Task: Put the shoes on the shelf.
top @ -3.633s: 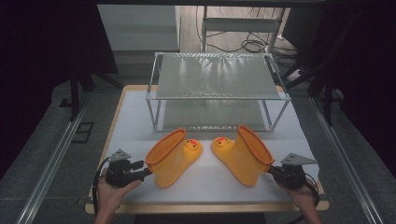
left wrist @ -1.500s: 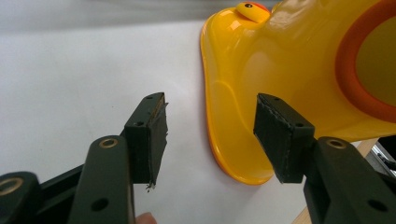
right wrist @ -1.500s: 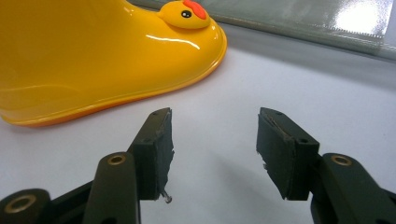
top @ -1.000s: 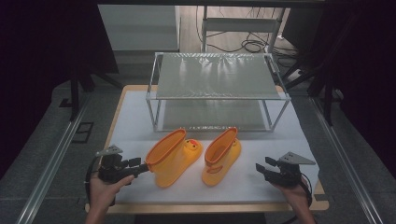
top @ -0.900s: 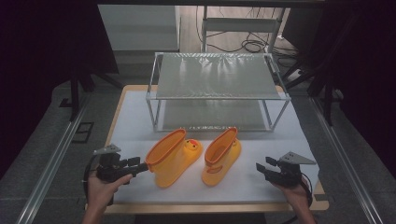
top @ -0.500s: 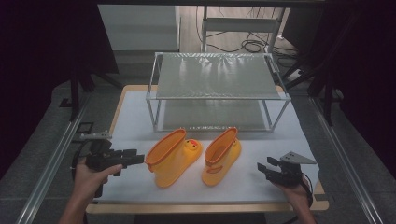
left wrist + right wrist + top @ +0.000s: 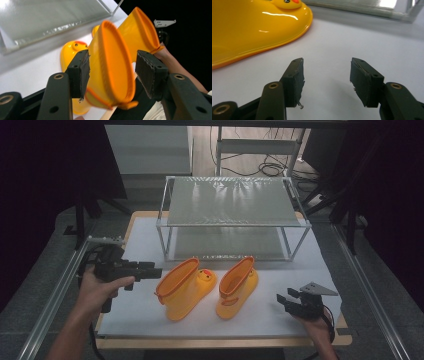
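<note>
High view: two yellow rubber boots stand side by side on the white tabletop point(image 7: 300, 270), in front of a wire shelf rack point(image 7: 232, 202).
Left boot point(image 7: 182, 287): leaning over, its duck-face toe toward the rack, its opening toward the left gripper point(image 7: 152, 271).
Right boot point(image 7: 237, 287): upright, toe toward the rack, apart from its mate.
Left gripper: held just beside the left boot's opening; in the left gripper view its fingers point(image 7: 81, 73) are spread on either side of the rim, and I cannot tell whether a pad touches it.
Right gripper point(image 7: 286, 299): near the front right corner, well apart from the right boot; fingers point(image 7: 295, 81) spread wide with nothing between them.
Progress: by my reading, the right boot is already set upright; the left boot is not yet straightened, and both likely belong on the rack afterwards.
Edges: the boots sit well in from the tabletop's front edge; the right hand point(image 7: 317, 327) is close to it.
Open room: bare sheet lies between the boots and the rack, and at both sides.
</note>
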{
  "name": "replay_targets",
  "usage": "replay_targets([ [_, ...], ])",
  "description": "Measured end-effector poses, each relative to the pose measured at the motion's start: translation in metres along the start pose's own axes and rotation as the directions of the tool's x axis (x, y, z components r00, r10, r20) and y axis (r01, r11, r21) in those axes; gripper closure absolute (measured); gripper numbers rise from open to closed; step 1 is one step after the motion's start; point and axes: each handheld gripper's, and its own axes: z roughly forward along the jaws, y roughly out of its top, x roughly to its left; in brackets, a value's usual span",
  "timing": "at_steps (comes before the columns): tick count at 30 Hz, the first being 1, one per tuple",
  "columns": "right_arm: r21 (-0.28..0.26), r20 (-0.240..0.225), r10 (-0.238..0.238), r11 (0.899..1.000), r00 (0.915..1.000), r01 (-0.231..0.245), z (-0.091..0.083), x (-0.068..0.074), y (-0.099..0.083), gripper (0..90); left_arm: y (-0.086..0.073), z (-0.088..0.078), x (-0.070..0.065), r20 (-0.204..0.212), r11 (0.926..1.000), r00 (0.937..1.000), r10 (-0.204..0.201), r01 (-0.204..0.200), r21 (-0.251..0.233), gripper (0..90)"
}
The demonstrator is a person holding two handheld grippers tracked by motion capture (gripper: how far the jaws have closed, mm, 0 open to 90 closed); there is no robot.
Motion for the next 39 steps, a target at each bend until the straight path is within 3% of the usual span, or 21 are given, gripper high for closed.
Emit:
replay_targets([
  [9,-0.003,0.009,0.017,1.0,0.9998,-0.017,0.0,-0.002,0.0,44.3,0.027,0.01,-0.014,0.025,0.9993,0.9996,0.016,-0.017,0.032,45.7],
  [23,0.004,0.003,0.014,1.0,0.9999,-0.014,0.002,-0.001,-0.001,44.3,0.066,0.045,-0.039,0.035,0.992,0.9986,0.039,-0.043,0.119,47.1],
  [39,0.016,0.002,0.02,1.0,0.9998,-0.02,0.005,-0.001,-0.002,44.3,0.086,0.097,-0.06,0.034,0.9661,0.997,0.07,-0.076,0.247,47.3],
])
